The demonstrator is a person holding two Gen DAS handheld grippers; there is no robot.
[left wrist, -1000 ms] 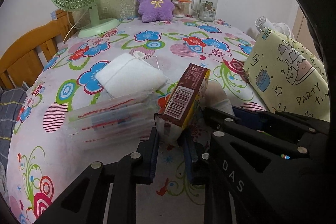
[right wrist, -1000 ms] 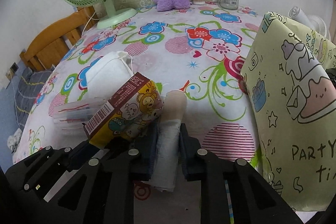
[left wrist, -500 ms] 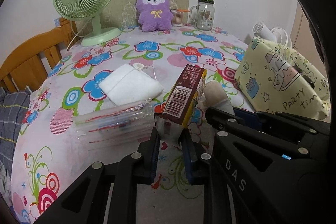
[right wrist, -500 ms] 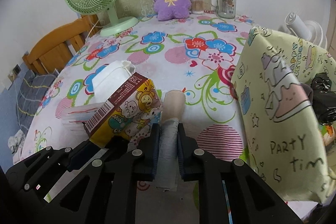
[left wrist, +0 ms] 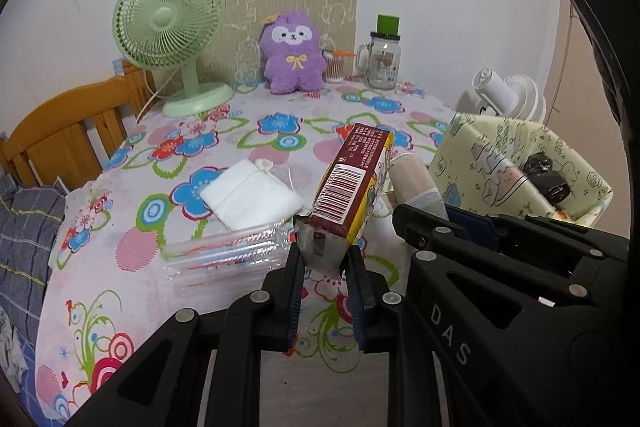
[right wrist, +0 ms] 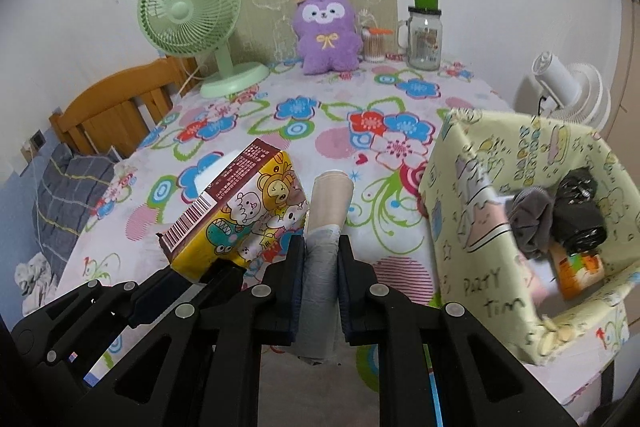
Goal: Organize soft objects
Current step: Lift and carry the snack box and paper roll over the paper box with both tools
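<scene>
Both grippers lifted clear of the table, each loaded.

Left gripper (left wrist: pixel 322 267) is clamped tight on the tissue pack (left wrist: pixel 352 187), right gripper (right wrist: pixel 320 267) on the rolled socks (right wrist: pixel 326 219); both items have risen off the floral tablecloth (right wrist: pixel 400 131) since 1 second ago. The yellow fabric bin (right wrist: pixel 480 291) now shows its inside, dark clothes already there. Likely next: carry both across and drop in. White pouch (left wrist: pixel 250 197) and plush toy (left wrist: pixel 294 53) remain behind.

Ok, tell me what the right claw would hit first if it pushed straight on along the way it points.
The right claw, shut on the rolled sock, points down at the flowered tablecloth. Bare cloth past the sock's tip looks like first contact; the yellow fabric bin sits off to its right. Depth is uncertain.
</scene>
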